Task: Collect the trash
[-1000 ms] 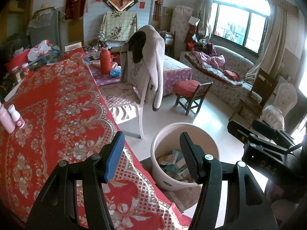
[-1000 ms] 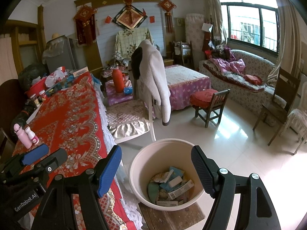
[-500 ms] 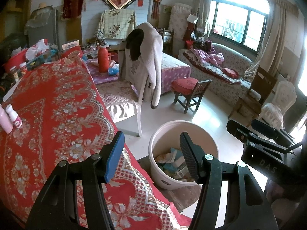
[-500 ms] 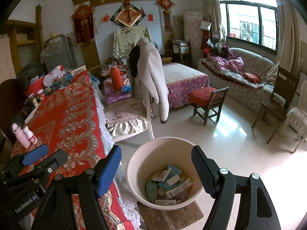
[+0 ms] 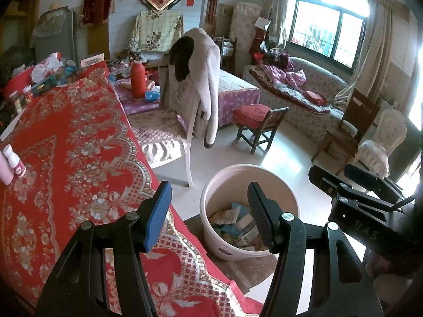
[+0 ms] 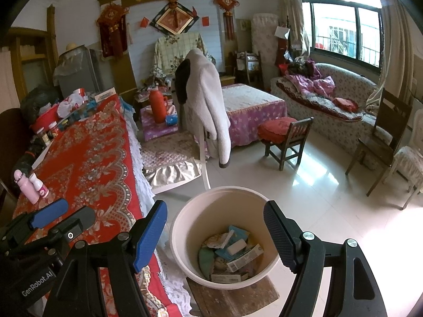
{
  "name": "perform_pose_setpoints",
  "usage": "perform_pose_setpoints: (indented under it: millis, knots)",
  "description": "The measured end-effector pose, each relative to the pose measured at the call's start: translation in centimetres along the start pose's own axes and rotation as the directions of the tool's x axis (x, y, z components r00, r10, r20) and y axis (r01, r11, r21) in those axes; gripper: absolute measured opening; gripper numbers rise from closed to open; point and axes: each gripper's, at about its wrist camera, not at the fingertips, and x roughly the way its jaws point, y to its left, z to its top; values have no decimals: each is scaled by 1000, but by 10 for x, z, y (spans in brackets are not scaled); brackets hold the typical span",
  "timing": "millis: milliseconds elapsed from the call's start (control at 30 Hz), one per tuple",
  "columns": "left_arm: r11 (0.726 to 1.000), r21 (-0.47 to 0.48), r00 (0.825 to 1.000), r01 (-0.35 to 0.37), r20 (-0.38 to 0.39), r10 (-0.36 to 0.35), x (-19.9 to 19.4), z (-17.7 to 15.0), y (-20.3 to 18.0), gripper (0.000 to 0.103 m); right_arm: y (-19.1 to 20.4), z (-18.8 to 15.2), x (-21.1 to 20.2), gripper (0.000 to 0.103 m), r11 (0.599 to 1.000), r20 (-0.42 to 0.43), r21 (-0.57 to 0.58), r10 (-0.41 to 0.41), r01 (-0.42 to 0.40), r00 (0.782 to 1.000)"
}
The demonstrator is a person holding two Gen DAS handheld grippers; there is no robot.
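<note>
Where floor shines, red tablecloth (image 5: 66, 142), bucket (image 6: 201, 211)

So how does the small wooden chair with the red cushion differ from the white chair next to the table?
The small wooden chair is dark, low and carries a red cushion; the white chair is pale, taller and has a quilted seat cover. A pale fleece jacket hangs over the white chair's back; the wooden chair's back is bare. Both stand unoccupied on the tiled floor.

I find the bucket (image 6: 224, 240) mouth unobstructed from above, trash (image 6: 232, 253) low inside. The red-clothed table (image 5: 66, 163) edge bounds its left side closely; a draped chair (image 6: 203, 111) stands behind; bare floor (image 6: 304, 198) lies right.
</note>
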Motion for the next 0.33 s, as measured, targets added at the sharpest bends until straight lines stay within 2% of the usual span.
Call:
perform_pose_setpoints:
  millis: [233, 333]
  knots:
    - [1000, -5, 1000, -3, 3, 4, 3, 1, 4, 59, -1, 7, 8, 73, 1000, -21, -23, 5, -6, 1000]
    - [1000, -29, 1000, 2, -7, -2, 5, 1, 14, 59, 17, 17, 15, 73, 999, -32, -43, 10, -11, 999]
